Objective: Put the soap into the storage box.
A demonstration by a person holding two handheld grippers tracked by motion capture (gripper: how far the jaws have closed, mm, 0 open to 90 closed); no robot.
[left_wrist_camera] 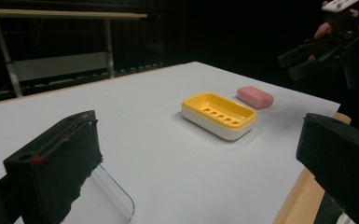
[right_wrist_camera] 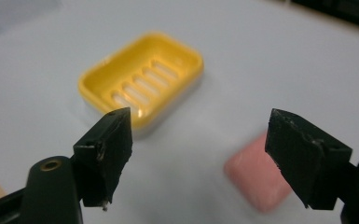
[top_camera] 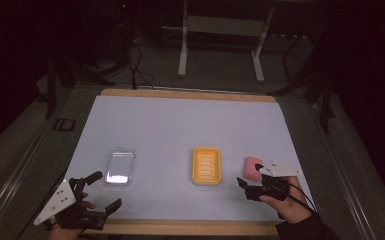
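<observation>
Three things lie in a row across the white mat (top_camera: 180,125), and taking them left to right makes the layout plain. Furthest left is a clear plastic tray (top_camera: 119,166), its long axis running away from the person. Just below it, at the near edge, is the left gripper (top_camera: 108,191), jaws spread wide and empty; in the left gripper view a corner of the tray sits just behind its left jaw.

In the middle stands the yellow soap dish (top_camera: 206,165), slotted floor up and nothing in it, its long axis also running away from the person.

To its right, near but not touching, lies the pink soap bar (top_camera: 253,167), flat on the mat. The right gripper (top_camera: 248,176) hovers just beside it on the near side, partly covering it from above. Its jaws stand apart with nothing clamped; in the right gripper view the bar (right_wrist_camera: 257,179) lies low and toward the right jaw, off the centre of the gap, with the dish (right_wrist_camera: 142,77) further ahead and to the left.

The right hand is by far the nearer one. The bar looks to be the thing to grasp, so the gripper would need to shift toward it and descend. Nothing stands between bar and dish.
</observation>
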